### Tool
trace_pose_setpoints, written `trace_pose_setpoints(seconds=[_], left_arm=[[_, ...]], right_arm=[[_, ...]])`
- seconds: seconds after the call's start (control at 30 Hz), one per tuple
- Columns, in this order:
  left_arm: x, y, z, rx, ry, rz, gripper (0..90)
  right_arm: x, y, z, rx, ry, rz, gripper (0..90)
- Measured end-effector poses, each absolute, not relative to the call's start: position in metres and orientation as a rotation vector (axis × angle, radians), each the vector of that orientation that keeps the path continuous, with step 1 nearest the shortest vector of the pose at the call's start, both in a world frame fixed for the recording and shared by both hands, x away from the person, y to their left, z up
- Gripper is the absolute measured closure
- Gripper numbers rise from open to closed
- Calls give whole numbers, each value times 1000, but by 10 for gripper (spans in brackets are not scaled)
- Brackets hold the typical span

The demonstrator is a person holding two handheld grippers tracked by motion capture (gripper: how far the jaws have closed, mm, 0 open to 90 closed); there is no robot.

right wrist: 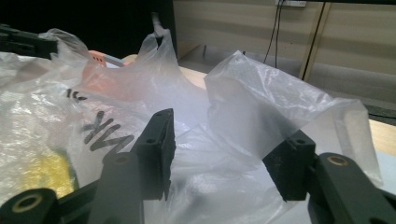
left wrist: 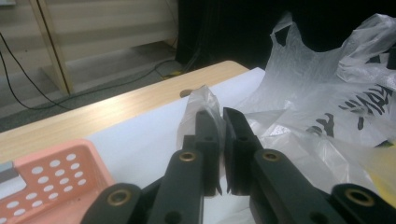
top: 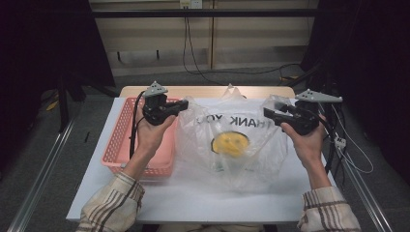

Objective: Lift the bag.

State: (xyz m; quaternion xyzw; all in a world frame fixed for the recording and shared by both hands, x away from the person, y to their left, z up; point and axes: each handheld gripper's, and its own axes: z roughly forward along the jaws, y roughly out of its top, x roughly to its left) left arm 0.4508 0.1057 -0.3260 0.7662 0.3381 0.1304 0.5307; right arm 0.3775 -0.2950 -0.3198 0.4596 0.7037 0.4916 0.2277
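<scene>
A: Where does the plastic bag (top: 232, 140) lie?

B: It lies on the white sheet (top: 193, 198) that covers the table (top: 203, 91), just beside the pink basket (top: 121, 140), on that basket's right in the high view. The bag is clear and crumpled, with black "THANK YOU" lettering that reads upside down from the person's side, and a yellow round print (top: 230, 143) shows below the lettering.

A: And the left gripper (top: 183, 105)?

B: The person's left hand (top: 152, 130) holds it over the basket's right edge, pointing toward the bag. In the left gripper view its jaws stand nearly together, and a thin fold of the bag's film (left wrist: 201, 100) rises from between them, so they are clamped on the bag's near handle.

A: What of the right gripper (top: 267, 114)?

B: The right hand (top: 307, 142) holds it on the far side of the bag from the basket, pointing back toward the bag. In the right gripper view the jaws stand well apart. A loop of the bag's other handle (right wrist: 280, 107) stands up between them and drapes against the right pad (right wrist: 289, 170), but the pads do not press on it.

A: Is the basket touching the bag?

B: The bag's left edge overlaps the basket's rim in the high view; whether it rests on it cannot be told.
</scene>
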Motion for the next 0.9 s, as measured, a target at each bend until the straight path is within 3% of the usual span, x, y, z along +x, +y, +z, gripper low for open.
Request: trace_pose_setpoints(seconds=[0.1, 0.4, 0.43, 0.5, 0.6, 0.7, 0.83, 0.9], left_arm=[[450, 105, -322, 1824, 800, 322, 876], [459, 114, -320, 1825, 833, 332, 882], [457, 114, -320, 1821, 833, 335, 851], [455, 114, -318, 1809, 829, 344, 690], [452, 112, -316, 1812, 797, 339, 576], [448, 110, -313, 1821, 817, 367, 340], [446, 116, -308, 1810, 841, 399, 190], [449, 121, -306, 1831, 847, 397, 157]], right_arm=[[370, -298, -317, 1278, 1939, 1334, 384], [348, -317, -317, 1277, 1880, 1367, 361], [347, -319, -318, 1280, 1874, 1365, 352], [347, -320, -323, 1295, 1880, 1355, 334], [346, -319, -328, 1301, 1884, 1349, 317], [345, -316, -332, 1302, 1887, 1349, 301], [343, -311, -339, 1307, 1902, 1338, 290], [343, -309, -341, 1309, 1909, 1336, 290]])
